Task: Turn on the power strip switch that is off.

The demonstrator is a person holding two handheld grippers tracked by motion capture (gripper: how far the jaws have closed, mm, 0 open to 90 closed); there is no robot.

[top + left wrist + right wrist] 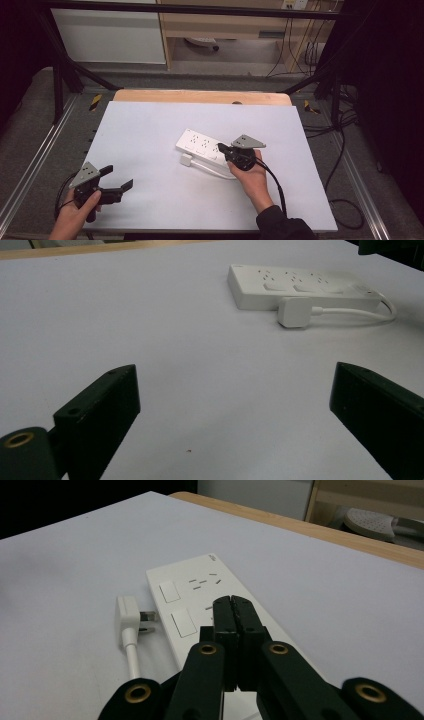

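A white power strip [202, 146] lies flat near the middle of the white table [150, 125], sockets and switches facing up. Its white plug [186, 160] rests on the table beside the strip's near side, joined to it by a short white cable [216, 172]. My right gripper [220, 148] is over the strip's right end. In the right gripper view its jaws [231, 600] are shut together with nothing between them, above the strip [190, 592] and right of the plug [126, 614]. My left gripper [120, 176] is open at the table's near left corner, far from the strip [300, 287] and plug [294, 313].
A wooden strip [200, 96] runs along the table's far edge. Black frame legs [60, 75] stand at the far corners. Loose cables [345, 150] lie on the floor to the right. Bare table spreads between the two grippers.
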